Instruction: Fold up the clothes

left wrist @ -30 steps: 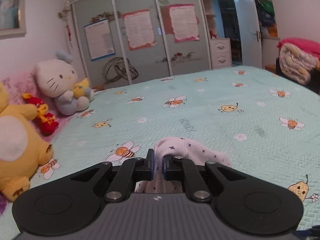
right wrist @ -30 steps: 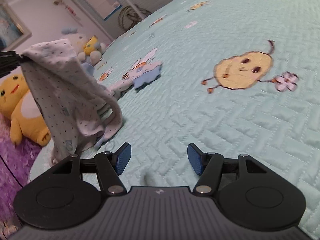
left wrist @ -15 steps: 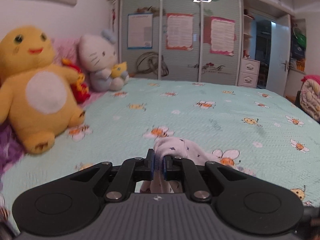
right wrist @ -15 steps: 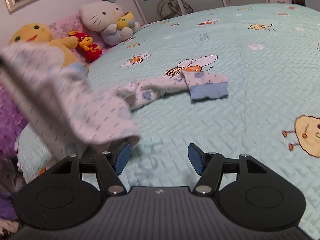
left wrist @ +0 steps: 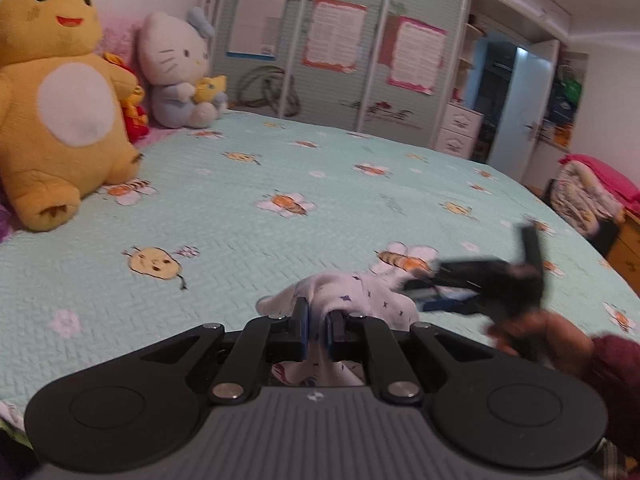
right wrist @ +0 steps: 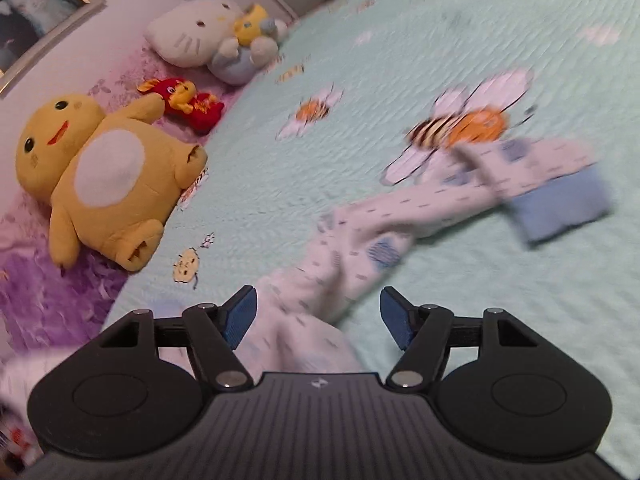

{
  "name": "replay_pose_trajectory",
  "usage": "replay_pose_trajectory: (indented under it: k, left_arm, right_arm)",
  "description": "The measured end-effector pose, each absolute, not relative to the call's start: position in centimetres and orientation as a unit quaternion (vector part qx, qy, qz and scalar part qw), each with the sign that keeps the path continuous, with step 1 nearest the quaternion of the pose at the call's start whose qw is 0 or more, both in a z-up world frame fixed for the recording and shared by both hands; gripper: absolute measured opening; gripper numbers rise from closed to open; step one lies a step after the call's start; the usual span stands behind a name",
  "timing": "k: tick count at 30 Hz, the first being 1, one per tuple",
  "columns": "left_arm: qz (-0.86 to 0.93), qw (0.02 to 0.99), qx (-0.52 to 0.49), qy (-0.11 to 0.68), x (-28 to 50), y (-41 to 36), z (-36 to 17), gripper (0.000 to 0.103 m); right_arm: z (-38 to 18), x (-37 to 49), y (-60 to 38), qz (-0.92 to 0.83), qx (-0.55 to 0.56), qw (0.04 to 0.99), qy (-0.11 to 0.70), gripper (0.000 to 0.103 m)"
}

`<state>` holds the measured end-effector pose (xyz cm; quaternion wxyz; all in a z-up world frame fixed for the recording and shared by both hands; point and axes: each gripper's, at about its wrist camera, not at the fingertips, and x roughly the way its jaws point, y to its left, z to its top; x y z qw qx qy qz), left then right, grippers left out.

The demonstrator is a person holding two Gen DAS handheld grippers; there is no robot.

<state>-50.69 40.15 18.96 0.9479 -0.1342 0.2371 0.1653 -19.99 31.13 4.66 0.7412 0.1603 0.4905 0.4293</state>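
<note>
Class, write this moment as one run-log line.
left hand-held gripper: shut on garment | right hand-held gripper: opening over garment, no grip | bed: garment unfolded

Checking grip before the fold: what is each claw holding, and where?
Left claw pinches a bunched fold of the white garment. Right claw, opening, grips nothing; cloth lies between its pads.

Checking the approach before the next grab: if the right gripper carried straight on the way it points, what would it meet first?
Most likely the white patterned garment, which lies between the opening jaws of the right gripper and stretches ahead over the bedspread. Blur leaves depth uncertain.
</note>
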Motion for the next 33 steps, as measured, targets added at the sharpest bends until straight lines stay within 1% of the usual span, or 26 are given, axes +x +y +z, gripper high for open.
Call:
replay_pose_trajectory:
  k: [2, 4, 5, 6, 7, 8, 13, 19, 23, 26, 28, 31, 33]
  left_arm:
    - [0.152, 0.95, -0.13, 0.239, -51.0, 39.7, 18.6, 0.009]
    - [0.141, 0.952, -0.126, 0.241, -51.2, 39.4, 18.2, 0.009]
    - [0.136, 0.953, -0.124, 0.242, -51.3, 39.3, 18.1, 0.009]
    - [0.132, 0.953, -0.122, 0.242, -51.3, 39.2, 18.0, 0.009]
    - [0.129, 0.954, -0.119, 0.243, -51.2, 39.0, 17.9, 0.009]
    - [0.125, 0.955, -0.116, 0.243, -51.2, 38.9, 17.9, 0.009]
    - [0.112, 0.958, -0.101, 0.243, -50.9, 37.8, 17.8, 0.009]
    - [0.083, 0.964, -0.078, 0.24, -49.2, 35.4, 18.3, 0.009]
    - [0.028, 0.969, -0.051, 0.24, -47.1, 33.0, 18.5, 0.009]
    - [-0.026, 0.964, -0.036, 0.261, -45.2, 30.5, 17.2, 0.01]
    - [-0.064, 0.956, -0.032, 0.286, -43.7, 28.6, 15.7, 0.01]
    - [-0.114, 0.938, -0.009, 0.326, -41.7, 24.9, 13.0, 0.01]
    - [-0.135, 0.928, 0.024, 0.347, -40.9, 22.5, 11.4, 0.01]
  right_arm:
    - [3.7, -19.4, 33.5, 0.426, 0.165, 0.722, 0.52, 0.068]
    - [3.0, -19.7, 35.4, 0.425, 0.143, 0.716, 0.535, 0.068]
    - [2.7, -20.0, 36.2, 0.423, 0.13, 0.716, 0.54, 0.062]
    - [2.5, -20.3, 36.5, 0.42, 0.12, 0.719, 0.541, 0.04]
    - [2.4, -20.6, 36.3, 0.419, 0.118, 0.722, 0.538, 0.022]
    - [2.5, -20.9, 35.9, 0.42, 0.123, 0.727, 0.53, 0.008]
    - [4.7, -21.0, 30.0, 0.412, 0.188, 0.756, 0.472, 0.008]
    - [10.1, -21.0, 20.4, 0.394, 0.247, 0.805, 0.368, 0.007]
    - [13.8, -21.8, 13.6, 0.376, 0.26, 0.842, 0.288, 0.007]
    - [14.7, -22.8, 8.3, 0.347, 0.264, 0.866, 0.245, 0.007]
    - [13.5, -22.9, 5.0, 0.314, 0.26, 0.877, 0.254, 0.007]
    - [9.5, -22.2, 1.4, 0.253, 0.249, 0.882, 0.31, 0.007]
    - [6.8, -21.9, 0.0, 0.225, 0.231, 0.882, 0.345, 0.008]
